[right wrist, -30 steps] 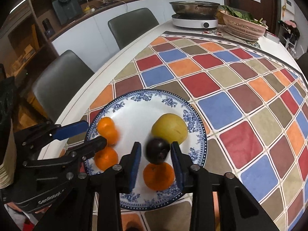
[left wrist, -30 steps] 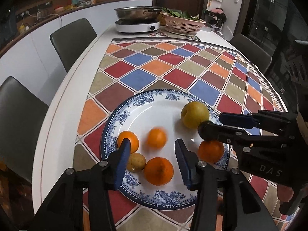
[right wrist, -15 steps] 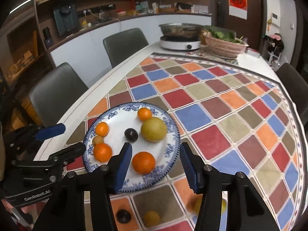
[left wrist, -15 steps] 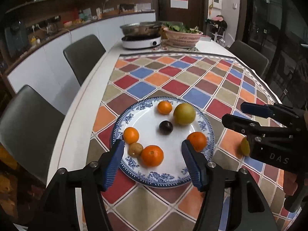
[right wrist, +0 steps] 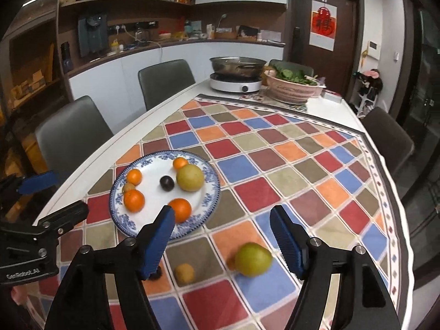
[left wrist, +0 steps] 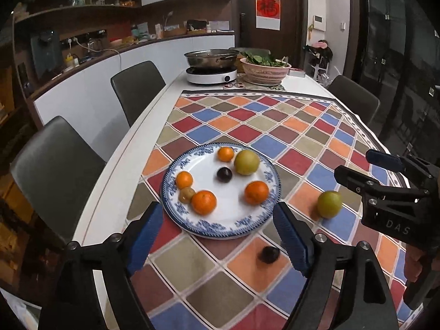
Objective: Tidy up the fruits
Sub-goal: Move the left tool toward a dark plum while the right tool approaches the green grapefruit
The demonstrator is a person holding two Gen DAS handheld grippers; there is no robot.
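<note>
Dark plum released onto plate (grippers withdrawn).

Steel pan on cooker, greens basket beside.

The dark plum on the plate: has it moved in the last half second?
No. The dark plum lies mid-plate beside the yellow-green pear, as before.

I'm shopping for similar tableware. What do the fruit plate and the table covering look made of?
The plate looks like glazed ceramic or porcelain: glossy white with blue printed rim. The tablecloth seems woven fabric, though coated cloth is possible: matte checks, draped edge.
</note>
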